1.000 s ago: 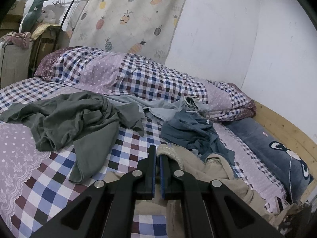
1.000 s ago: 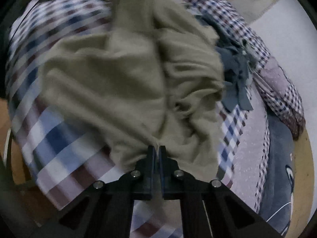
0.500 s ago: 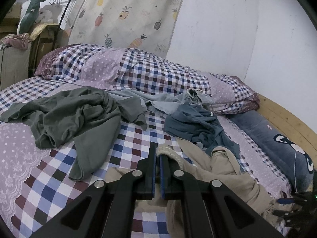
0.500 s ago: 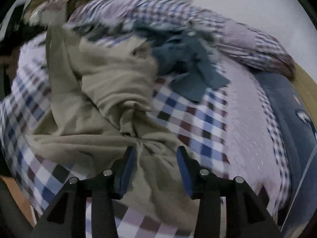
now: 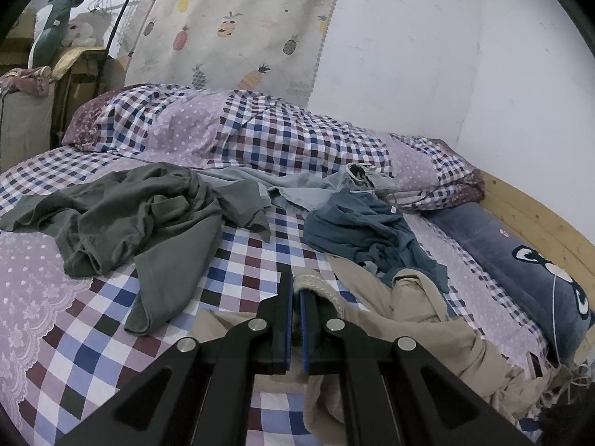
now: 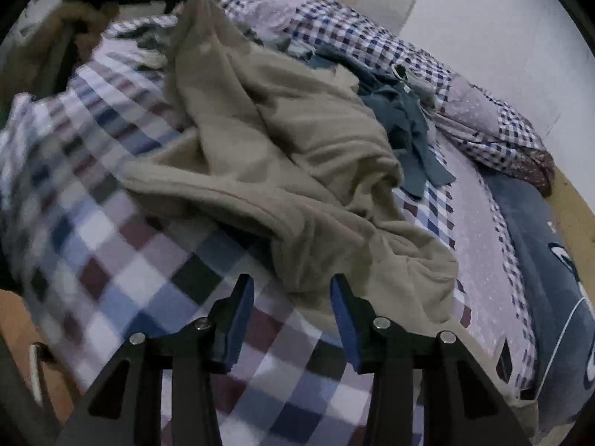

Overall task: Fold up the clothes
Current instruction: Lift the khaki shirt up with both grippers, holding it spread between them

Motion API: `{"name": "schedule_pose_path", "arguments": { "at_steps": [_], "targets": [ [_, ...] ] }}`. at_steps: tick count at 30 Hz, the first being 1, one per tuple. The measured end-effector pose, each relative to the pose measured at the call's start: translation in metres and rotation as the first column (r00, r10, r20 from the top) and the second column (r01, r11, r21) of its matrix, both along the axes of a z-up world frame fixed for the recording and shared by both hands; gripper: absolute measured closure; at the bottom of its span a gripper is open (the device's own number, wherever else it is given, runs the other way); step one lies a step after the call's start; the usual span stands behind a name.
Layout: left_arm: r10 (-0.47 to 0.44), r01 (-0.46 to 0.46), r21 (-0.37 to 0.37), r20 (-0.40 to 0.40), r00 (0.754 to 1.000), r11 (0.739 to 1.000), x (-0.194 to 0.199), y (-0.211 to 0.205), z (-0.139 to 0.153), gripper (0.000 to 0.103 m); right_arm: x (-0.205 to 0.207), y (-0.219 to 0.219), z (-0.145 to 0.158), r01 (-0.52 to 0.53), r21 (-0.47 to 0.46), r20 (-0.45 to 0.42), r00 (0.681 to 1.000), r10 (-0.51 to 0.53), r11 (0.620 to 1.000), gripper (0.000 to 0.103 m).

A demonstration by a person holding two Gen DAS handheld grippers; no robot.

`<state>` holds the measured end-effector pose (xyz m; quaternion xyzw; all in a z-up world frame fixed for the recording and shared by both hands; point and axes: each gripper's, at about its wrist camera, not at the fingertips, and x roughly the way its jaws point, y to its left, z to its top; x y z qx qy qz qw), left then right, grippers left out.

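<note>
From the left wrist view, the left tool (image 5: pixel 293 290) is clenched on a ribbed hem of the beige garment (image 5: pixel 420 319), which trails away to the right over the checked bed (image 5: pixel 93 334). Further up the bed lie a dark green garment (image 5: pixel 148 219), a pale blue-grey one (image 5: pixel 297 189) and a dark teal one (image 5: pixel 364 230), all crumpled and unfolded, with a rolled quilt (image 5: pixel 282 141) behind them against the wall.

From the right wrist view, the right tool (image 6: pixel 293 297) is released, its jaws standing wide apart just short of the near edge of the beige garment (image 6: pixel 282 156). The cloth lies bunched in thick ridges and rises at its far end towards the upper left.

I'd judge the folding has barely begun: nothing is laid flat, no crease made, and four pieces remain.
</note>
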<state>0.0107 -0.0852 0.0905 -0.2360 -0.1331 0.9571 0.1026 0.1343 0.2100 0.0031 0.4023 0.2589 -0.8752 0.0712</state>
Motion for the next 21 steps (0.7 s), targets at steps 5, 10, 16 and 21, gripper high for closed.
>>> {"name": "schedule_pose_path", "arguments": {
  "at_steps": [5, 10, 16, 21],
  "targets": [
    [-0.003, 0.003, 0.003, 0.006, 1.000, 1.000, -0.002, -0.001, -0.001, 0.101, -0.011, -0.003, -0.010, 0.001, 0.009, -0.011, 1.000, 0.000, 1.000, 0.070],
    [-0.003, 0.003, 0.003, 0.006, 1.000, 1.000, -0.002, -0.002, -0.001, 0.101, -0.011, 0.006, -0.003, 0.053, 0.002, -0.040, 0.998, -0.052, 0.999, 0.096],
    [-0.007, 0.007, 0.040, -0.015, 1.000, 0.999, 0.002, -0.008, 0.007, 0.101, 0.019, 0.031, 0.053, 0.140, -0.086, -0.157, 0.976, -0.152, 0.986, 0.096],
    [-0.023, 0.025, 0.051, -0.058, 0.998, 0.998, 0.014, -0.011, 0.022, 0.101, 0.056, 0.047, 0.125, 0.197, -0.145, -0.292, 0.928, -0.232, 0.970, 0.097]
  ]
}}
